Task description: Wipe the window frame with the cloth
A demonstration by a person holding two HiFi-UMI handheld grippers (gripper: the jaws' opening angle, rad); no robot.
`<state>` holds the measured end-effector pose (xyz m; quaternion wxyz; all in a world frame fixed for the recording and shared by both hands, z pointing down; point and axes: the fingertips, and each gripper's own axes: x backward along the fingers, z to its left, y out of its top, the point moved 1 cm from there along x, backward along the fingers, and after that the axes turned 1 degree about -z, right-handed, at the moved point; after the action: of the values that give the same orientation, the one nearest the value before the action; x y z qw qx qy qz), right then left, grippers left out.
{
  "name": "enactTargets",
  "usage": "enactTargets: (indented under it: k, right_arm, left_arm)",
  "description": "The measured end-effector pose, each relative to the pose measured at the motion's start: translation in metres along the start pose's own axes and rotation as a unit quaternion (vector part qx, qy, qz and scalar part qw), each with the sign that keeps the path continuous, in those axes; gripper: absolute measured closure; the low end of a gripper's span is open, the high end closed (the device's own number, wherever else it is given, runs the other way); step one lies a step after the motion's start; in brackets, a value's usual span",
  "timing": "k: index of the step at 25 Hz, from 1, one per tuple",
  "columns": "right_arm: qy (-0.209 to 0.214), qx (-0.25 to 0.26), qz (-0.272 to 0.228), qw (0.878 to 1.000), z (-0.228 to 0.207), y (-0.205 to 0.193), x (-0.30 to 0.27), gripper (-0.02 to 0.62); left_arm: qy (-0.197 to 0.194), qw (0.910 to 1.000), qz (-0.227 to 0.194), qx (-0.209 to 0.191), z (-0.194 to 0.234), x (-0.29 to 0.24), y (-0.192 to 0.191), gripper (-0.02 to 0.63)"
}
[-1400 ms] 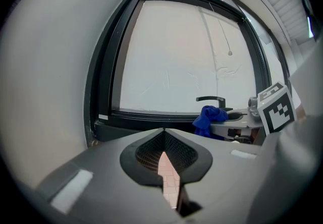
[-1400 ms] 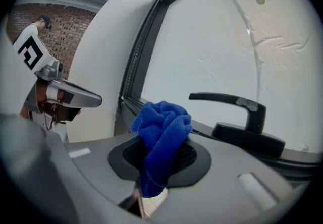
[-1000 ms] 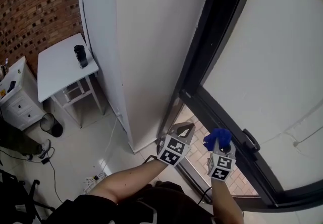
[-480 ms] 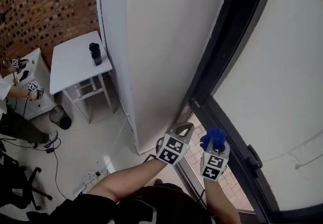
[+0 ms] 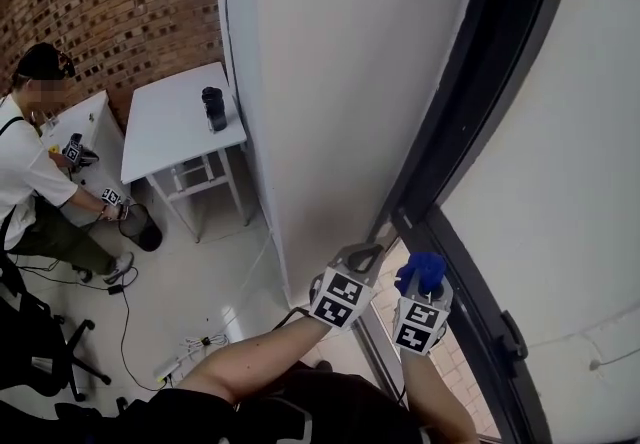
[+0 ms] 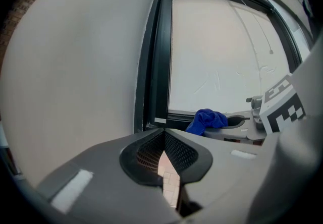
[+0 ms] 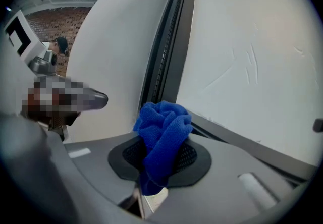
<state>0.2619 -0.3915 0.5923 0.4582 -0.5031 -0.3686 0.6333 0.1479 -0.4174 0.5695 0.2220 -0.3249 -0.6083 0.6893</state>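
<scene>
Right claw (image 7: 160,160) clenched on a bunched blue terry cloth (image 7: 164,127), held near the black window frame (image 7: 169,46) that edges a pale, faintly scratched pane (image 7: 252,56). Left claw (image 6: 164,134), mesh-padded, pressed closed on nothing. The head view alone shows the white counter (image 5: 165,137) bearing a dark cylinder (image 5: 213,109).

The head view looks from high up, steeply down onto the left gripper (image 5: 364,254) and the right gripper (image 5: 424,280). Each gripper view sits close behind its own jaws and looks out past them. Both face the black window frame (image 6: 157,56), close ahead of the jaws. Both show the cloth (image 7: 162,132): between the right jaws, and right of the left jaws.
</scene>
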Motion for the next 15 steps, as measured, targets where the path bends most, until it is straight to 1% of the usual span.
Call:
enactTargets:
  k: [3,6,10,12,15]
  right_arm:
    - [0.002,-0.006,-0.001,1.000,0.007,0.002,-0.007,0.514]
    - [-0.002,-0.007,-0.005,1.000,0.012,0.006,-0.021,0.514]
    - [-0.017,-0.024,-0.004,1.000,0.020,0.012,-0.034,0.514]
    - [-0.028,-0.020,-0.003,0.999,0.025,0.018,-0.034,0.514]
    - [-0.040,0.007,-0.002,0.999,0.032,0.027,-0.041,0.514]
  left_arm:
    - [-0.005,1.0000,0.005,0.000,0.009,0.002,-0.004,0.612]
    - [-0.019,0.9998,0.009,-0.006,0.019,-0.002,-0.007,0.612]
    - [-0.061,0.9979,0.008,-0.020,0.023,-0.002,-0.004,0.612]
    - [-0.082,0.9964,0.008,-0.021,0.023,0.002,-0.001,0.612]
    - [-0.100,0.9946,0.000,-0.027,0.029,0.002,0.004,0.612]
